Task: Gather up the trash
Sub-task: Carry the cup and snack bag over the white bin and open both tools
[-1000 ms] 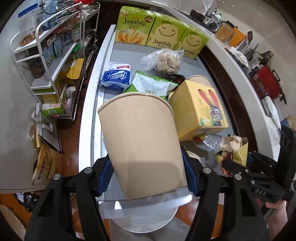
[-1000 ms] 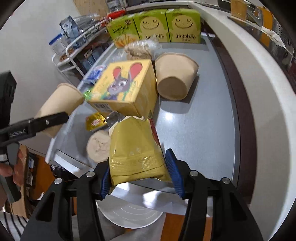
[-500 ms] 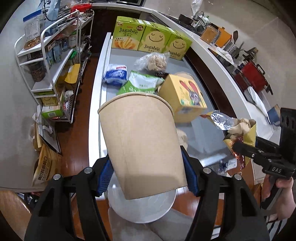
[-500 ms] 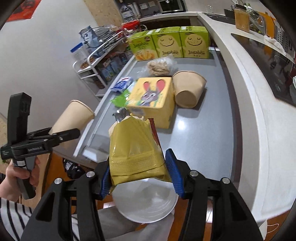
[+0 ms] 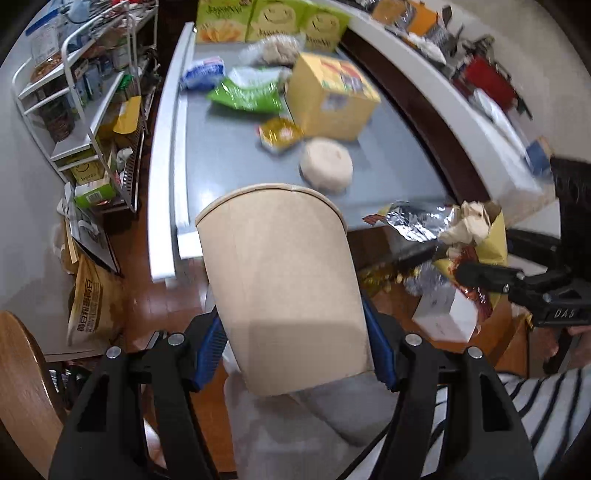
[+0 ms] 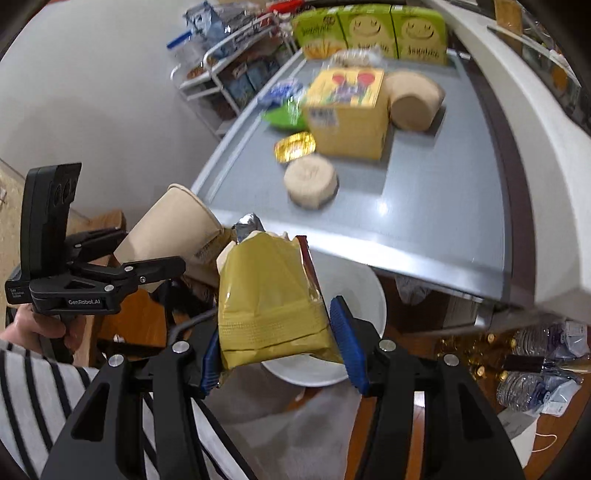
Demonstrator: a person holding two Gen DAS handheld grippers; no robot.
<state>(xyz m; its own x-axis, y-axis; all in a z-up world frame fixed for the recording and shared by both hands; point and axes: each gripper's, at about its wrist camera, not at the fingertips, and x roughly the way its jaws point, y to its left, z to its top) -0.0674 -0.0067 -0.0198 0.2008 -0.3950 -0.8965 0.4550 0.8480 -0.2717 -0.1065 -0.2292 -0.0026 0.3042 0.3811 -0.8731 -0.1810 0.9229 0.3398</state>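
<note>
Left wrist view: our left gripper point(image 5: 293, 350) clamps the paper cup point(image 5: 280, 280) just off the counter edge point(image 5: 388, 218), open floor underneath.

Right wrist view: our right gripper point(image 6: 275, 350) squeezes the yellow bag point(image 6: 271, 299), past the counter's near edge, over the white bin point(image 6: 362, 295).

Print on yellow cardboard box point(image 5: 330, 98) smeared by motion blur, unreadable. Green snack boxes point(image 5: 266, 18) at far end of grey surface point(image 5: 221, 155) cut off by top edge. Inside of tan paper cup point(image 5: 284, 284) hidden; its base covers part of white round plate point(image 6: 354, 295). Yellow foil bag point(image 6: 269, 306) contents mostly hidden. Shelf items too small to identify.
</note>
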